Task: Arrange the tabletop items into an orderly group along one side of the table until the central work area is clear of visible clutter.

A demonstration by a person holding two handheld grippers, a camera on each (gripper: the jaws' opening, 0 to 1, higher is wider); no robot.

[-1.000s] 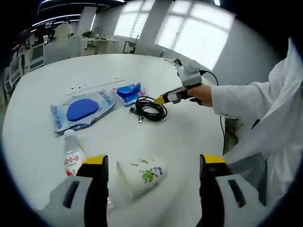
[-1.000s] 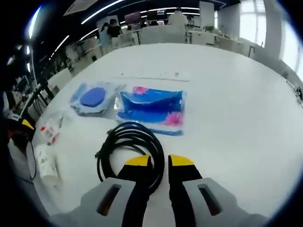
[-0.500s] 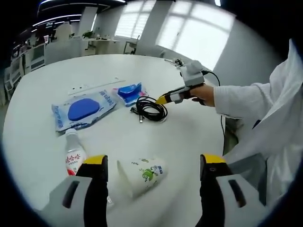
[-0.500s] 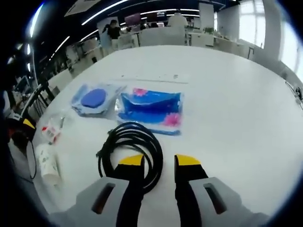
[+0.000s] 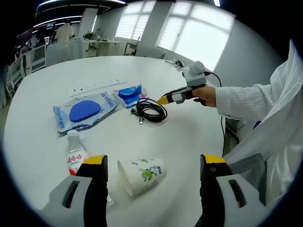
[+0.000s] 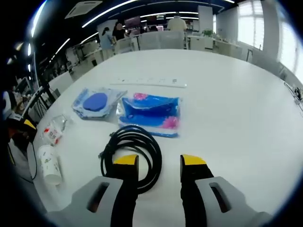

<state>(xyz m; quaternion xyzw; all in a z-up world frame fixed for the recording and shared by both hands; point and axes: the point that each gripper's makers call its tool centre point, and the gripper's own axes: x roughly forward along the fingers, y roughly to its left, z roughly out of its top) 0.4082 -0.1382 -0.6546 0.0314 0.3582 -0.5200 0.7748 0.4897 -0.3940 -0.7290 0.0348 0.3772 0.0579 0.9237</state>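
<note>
The coiled black cable [image 6: 132, 150] is light and floppy; grip across several bundled loops. Right gripper [image 6: 159, 163] jaws stand apart, empty, beside the cable. Left gripper [image 5: 154, 163] jaws are wide apart around a light, crushable paper cup [image 5: 142, 175].

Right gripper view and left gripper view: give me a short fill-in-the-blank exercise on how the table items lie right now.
1. The paper cup lies on its ____.
2. The coiled cable is ____ in colour.
3. The right claw is ____, holding nothing.
4. The power strip lies beyond the two ____ packets.

Missing words: side; black; open; blue
</note>
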